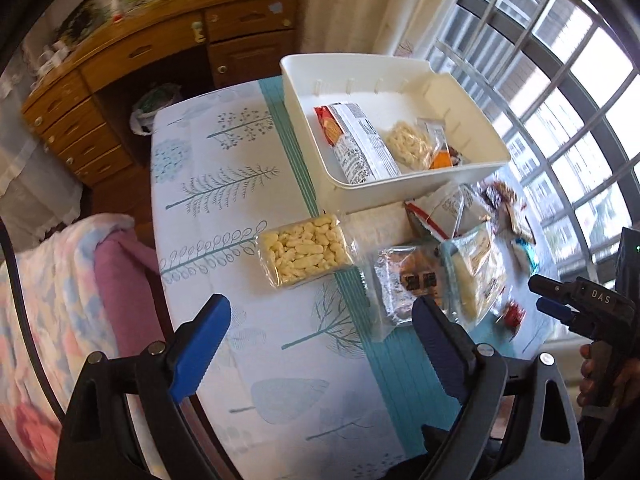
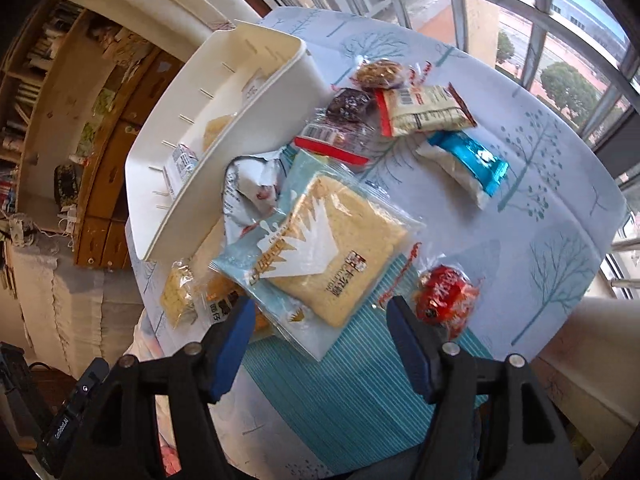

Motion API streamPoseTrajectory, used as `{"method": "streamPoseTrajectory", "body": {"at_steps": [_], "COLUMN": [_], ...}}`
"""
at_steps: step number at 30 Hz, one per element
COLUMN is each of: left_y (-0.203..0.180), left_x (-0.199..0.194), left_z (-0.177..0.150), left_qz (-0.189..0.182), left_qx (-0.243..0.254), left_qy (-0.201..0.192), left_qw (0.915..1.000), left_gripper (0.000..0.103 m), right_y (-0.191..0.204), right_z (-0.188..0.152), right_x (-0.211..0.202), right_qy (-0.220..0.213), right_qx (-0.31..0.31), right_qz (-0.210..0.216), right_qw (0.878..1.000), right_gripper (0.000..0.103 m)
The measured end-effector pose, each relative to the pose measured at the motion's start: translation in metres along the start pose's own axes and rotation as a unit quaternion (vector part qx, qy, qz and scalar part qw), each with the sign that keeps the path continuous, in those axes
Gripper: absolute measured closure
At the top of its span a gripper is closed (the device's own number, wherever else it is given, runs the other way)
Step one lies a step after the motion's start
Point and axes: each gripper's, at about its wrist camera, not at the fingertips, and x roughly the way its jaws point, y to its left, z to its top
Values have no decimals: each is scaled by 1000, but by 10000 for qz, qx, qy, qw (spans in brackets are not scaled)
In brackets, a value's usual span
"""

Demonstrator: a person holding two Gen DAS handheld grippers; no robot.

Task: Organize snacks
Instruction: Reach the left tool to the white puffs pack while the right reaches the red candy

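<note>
Both grippers, left gripper (image 1: 320, 344) and right gripper (image 2: 320, 340), gape empty. The slick toast packet (image 2: 332, 248), at 12 o'clock from the right one, probably overlaps neighbours and may drag them.

One white bin (image 1: 472, 120); three snack packs inside (image 1: 360, 144); about nine packs on table (image 2: 332, 248).

White bin (image 1: 472, 120): smooth matt plastic. Snack packets: clear glossy crinkled film, e.g. puffed-snack pack (image 1: 304, 250); blue wrapper (image 2: 472, 160) shiny foil. Tabletop (image 1: 224, 200): smooth printed cloth. Dresser (image 1: 120, 80): varnished wood. Tool pads (image 1: 200, 344): ribbed blue plastic.
</note>
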Motion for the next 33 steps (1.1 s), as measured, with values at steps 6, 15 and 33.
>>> {"method": "streamPoseTrajectory", "body": {"at_steps": [6, 15, 33], "left_y": [13, 13, 5], "left_x": [29, 69, 149], "left_z": [11, 25, 40], "left_qz": [-45, -237, 36], "left_qx": [395, 662, 965], "left_qy": [340, 699, 1458], "left_qw": [9986, 9951, 9846], "left_gripper": [12, 12, 12], "right_y": [-18, -43, -86], "right_z": [-21, -24, 20], "right_x": [5, 15, 47], "right_qy": [81, 327, 729], "right_qx": [386, 858, 1616], "right_qz": [-222, -212, -571], "right_qw": [9990, 9956, 9825], "right_gripper": [35, 35, 33]}}
